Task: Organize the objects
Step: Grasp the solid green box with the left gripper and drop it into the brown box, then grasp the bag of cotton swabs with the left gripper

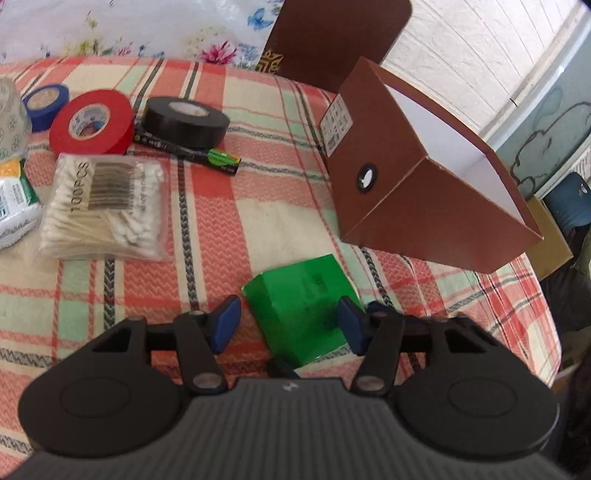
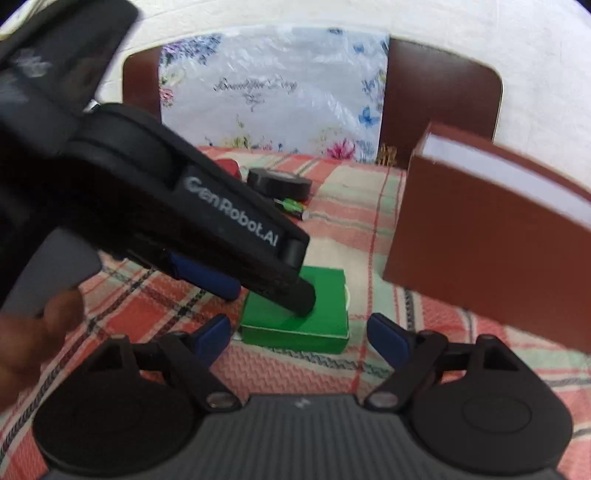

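A small green box (image 1: 303, 299) lies on the plaid cloth. My left gripper (image 1: 290, 325) is open, its blue pads either side of the box, just above it. The box also shows in the right wrist view (image 2: 325, 321), where the left gripper's black body (image 2: 221, 221) reaches over it. My right gripper (image 2: 299, 336) is open and empty, just in front of the box. A brown open box with a white inside (image 1: 424, 177) stands to the right, also seen in the right wrist view (image 2: 491, 240).
Red tape (image 1: 92, 122), black tape (image 1: 184, 120), blue tape (image 1: 46, 99), a pack of batteries (image 1: 192, 151) and a bag of cotton swabs (image 1: 103, 206) lie at the back left. A brown chair back (image 1: 332, 33) stands behind the table. The table edge (image 1: 546, 306) runs at the right.
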The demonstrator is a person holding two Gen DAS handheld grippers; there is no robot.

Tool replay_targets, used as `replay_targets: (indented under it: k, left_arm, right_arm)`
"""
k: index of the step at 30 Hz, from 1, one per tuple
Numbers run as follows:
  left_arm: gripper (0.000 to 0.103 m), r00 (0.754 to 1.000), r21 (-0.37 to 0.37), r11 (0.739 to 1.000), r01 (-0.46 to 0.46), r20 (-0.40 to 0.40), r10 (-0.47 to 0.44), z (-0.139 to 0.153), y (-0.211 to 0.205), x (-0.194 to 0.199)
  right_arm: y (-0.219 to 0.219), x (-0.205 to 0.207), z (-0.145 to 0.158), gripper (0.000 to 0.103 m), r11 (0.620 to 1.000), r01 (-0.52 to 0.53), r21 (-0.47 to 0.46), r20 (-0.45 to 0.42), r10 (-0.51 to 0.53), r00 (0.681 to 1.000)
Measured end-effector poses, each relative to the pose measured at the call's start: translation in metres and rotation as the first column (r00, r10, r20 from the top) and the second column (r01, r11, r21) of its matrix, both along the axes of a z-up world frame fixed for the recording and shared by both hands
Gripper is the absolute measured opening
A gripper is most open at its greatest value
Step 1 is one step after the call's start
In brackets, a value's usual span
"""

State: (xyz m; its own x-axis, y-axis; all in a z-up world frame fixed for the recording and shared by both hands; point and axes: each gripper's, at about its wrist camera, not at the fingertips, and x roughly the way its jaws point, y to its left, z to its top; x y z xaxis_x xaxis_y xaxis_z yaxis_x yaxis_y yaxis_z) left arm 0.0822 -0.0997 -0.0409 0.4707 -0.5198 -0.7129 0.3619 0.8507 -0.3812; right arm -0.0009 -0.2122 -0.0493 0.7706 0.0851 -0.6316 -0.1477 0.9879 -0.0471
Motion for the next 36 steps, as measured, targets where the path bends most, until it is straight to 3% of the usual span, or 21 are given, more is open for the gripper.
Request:
replay_targets:
  k: [1,2,5,8,11,13,16,20,22,30,33,36]
  left_arm:
    - [0.045,1.000,0.003,1.000,0.010,-0.002,-0.010,0.000,-0.003,-0.001]
    - [0.041,1.000,0.001,1.000,0.004,0.001,-0.004,0.002,-0.003,-0.001]
    - [0.033,1.000,-0.061,0.998,0.007,-0.011,-0.008,0.029,0.001,-0.005]
    - [0.033,0.995,-0.117,0.991,0.060,0.086,-0.050,0.074,-0.015,-0.011]
    - [0.033,0.967,-0.125,0.982,0.141,0.232,-0.109,0.116,-0.048,-0.013]
    - [0.033,0.944,-0.110,0.976,0.190,0.294,-0.151,0.128,-0.076,-0.008]
    - [0.033,0.933,-0.078,0.974,0.211,0.314,-0.177,0.121,-0.115,0.010]
    - [0.035,0.949,-0.033,0.980,0.197,0.259,-0.182,0.095,-0.145,0.035]
    - [0.035,0.945,0.018,0.983,0.182,0.272,-0.180,0.090,-0.149,0.033]
    - [0.036,0.921,0.093,0.993,0.077,0.375,-0.107,0.108,-0.096,0.005]
    - [0.036,0.921,0.163,0.987,0.014,0.383,-0.077,0.101,-0.071,-0.005]
    - [0.036,0.934,0.201,0.979,-0.043,0.355,-0.032,0.088,-0.041,-0.009]
  right_arm:
    - [-0.004,0.005,-0.004,0.067,0.999,0.000,0.038,-0.023,0.001,1.000]
    - [-0.008,0.006,-0.003,0.063,0.998,0.008,0.064,-0.015,-0.007,1.000]
    - [-0.016,-0.001,0.008,0.062,0.995,0.034,0.097,0.017,-0.035,0.999]
    - [-0.024,-0.023,0.038,0.062,0.996,0.064,0.059,0.180,-0.074,0.981]
    - [-0.042,-0.032,0.069,0.062,0.991,0.135,0.001,0.360,-0.126,0.925]
    - [-0.061,-0.027,0.083,0.062,0.981,0.195,-0.006,0.421,-0.175,0.890]
    - [-0.094,-0.010,0.087,0.062,0.964,0.265,0.021,0.421,-0.249,0.872]
    - [-0.120,0.020,0.071,0.067,0.948,0.317,0.017,0.362,-0.301,0.882]
    - [-0.125,0.027,0.064,0.069,0.941,0.337,0.015,0.337,-0.322,0.885]
    - [-0.130,-0.027,0.067,0.067,0.919,0.363,0.154,0.398,-0.394,0.829]
    - [-0.123,-0.043,0.068,0.067,0.920,0.345,0.186,0.411,-0.392,0.823]
    - [-0.105,-0.054,0.068,0.067,0.933,0.312,0.178,0.412,-0.358,0.838]
